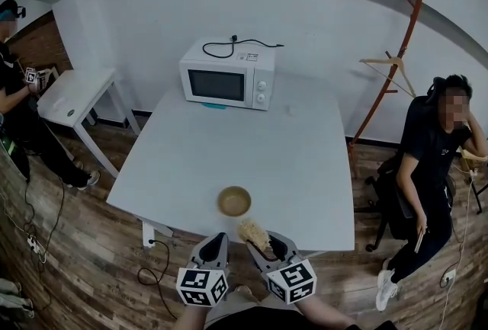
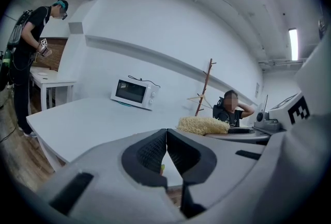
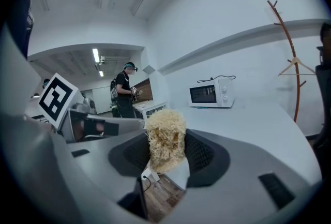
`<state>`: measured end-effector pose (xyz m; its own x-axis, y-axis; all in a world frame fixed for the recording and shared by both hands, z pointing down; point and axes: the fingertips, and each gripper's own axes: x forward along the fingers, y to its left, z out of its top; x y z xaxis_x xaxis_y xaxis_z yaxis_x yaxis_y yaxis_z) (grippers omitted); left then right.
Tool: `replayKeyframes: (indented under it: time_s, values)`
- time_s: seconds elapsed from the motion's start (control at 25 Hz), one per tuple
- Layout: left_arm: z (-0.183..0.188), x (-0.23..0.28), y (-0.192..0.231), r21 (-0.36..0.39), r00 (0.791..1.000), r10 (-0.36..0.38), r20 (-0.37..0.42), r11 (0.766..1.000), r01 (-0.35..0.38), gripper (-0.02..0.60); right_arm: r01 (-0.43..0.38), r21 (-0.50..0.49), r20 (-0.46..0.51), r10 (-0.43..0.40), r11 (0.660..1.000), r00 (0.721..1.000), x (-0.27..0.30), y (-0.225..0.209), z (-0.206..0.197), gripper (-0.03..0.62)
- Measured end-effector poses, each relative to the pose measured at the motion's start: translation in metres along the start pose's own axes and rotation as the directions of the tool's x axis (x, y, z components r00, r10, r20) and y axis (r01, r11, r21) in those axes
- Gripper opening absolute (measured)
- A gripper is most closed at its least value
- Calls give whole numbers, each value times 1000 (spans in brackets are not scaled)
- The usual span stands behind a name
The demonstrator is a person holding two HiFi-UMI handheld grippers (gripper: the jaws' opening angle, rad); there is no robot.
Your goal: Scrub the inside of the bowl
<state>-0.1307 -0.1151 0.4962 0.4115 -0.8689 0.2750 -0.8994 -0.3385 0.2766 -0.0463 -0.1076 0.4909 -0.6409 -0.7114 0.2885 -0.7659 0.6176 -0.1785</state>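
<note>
A small tan bowl (image 1: 234, 201) stands upright near the front edge of the white table (image 1: 252, 145). My right gripper (image 1: 260, 241) is shut on a pale straw-coloured scrubber (image 1: 252, 232), held just before the table's edge, right of and nearer than the bowl. In the right gripper view the scrubber (image 3: 165, 139) fills the gap between the jaws. The same scrubber (image 2: 202, 125) shows in the left gripper view. My left gripper (image 1: 217, 246) hovers beside it, below the bowl, jaws shut with nothing between them (image 2: 166, 151).
A white microwave (image 1: 227, 78) sits at the table's far edge. A seated person (image 1: 435, 161) is at the right, next to a wooden coat stand (image 1: 396, 54). Another person (image 1: 15, 104) stands at the left by a small white side table (image 1: 75, 92). Cables (image 1: 156, 264) lie on the wooden floor.
</note>
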Motion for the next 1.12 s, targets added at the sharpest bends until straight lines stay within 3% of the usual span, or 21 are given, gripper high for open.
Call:
replayKeyframes:
  time_s: [0.44, 1.12]
  values:
    - [-10, 32, 23, -44, 999, 22, -35, 999, -24, 18, 15, 4, -27, -15, 1000, 1000, 19, -28, -2, 178]
    - [-28, 94, 80, -123, 983, 137, -118, 981, -152, 20, -90, -22, -110, 87, 996, 990, 85, -69, -7, 179]
